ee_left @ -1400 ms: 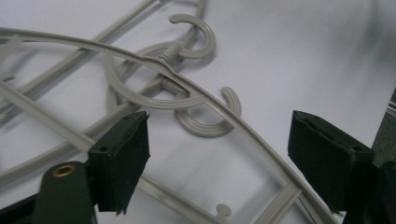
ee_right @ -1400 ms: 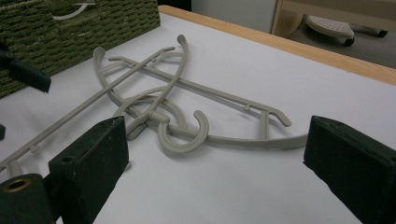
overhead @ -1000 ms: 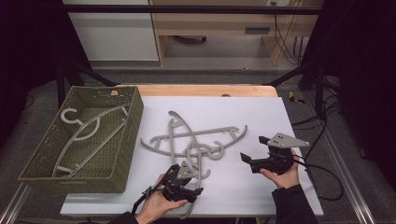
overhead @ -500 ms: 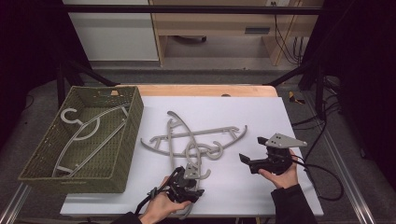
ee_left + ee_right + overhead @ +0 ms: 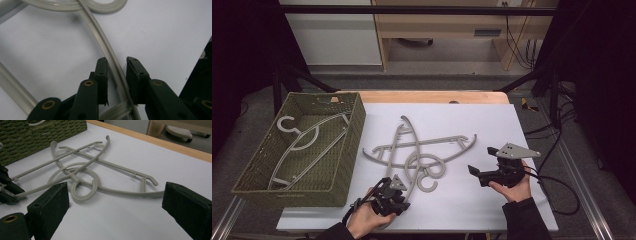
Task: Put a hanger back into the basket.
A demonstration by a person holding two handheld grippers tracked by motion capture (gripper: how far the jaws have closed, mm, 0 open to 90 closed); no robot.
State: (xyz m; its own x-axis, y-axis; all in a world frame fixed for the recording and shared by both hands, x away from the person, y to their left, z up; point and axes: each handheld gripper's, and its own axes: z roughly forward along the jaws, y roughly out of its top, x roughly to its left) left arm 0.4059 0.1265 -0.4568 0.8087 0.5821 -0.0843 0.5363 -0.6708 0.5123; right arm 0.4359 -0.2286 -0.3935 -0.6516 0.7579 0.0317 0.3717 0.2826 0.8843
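One grey plastic hanger [image 5: 297, 145] already lies inside the green woven basket [image 5: 343, 165] at the left end of the white table [image 5: 492, 125]; judging from that, the job looks like clearing hangers into the basket, about a third done. Two more grey plastic hangers [image 5: 419, 147] lie crossed near the table's middle, hooks overlapping, slender arms curved, notches along the bars. The left tongs [image 5: 117, 75] straddle one hanger's arm at its near end, jaws parted just enough that the bar runs between them, not yet clenched. Farther right, the right tongs [image 5: 115, 207] hover released, jaws spread wide, well apart from the pair.
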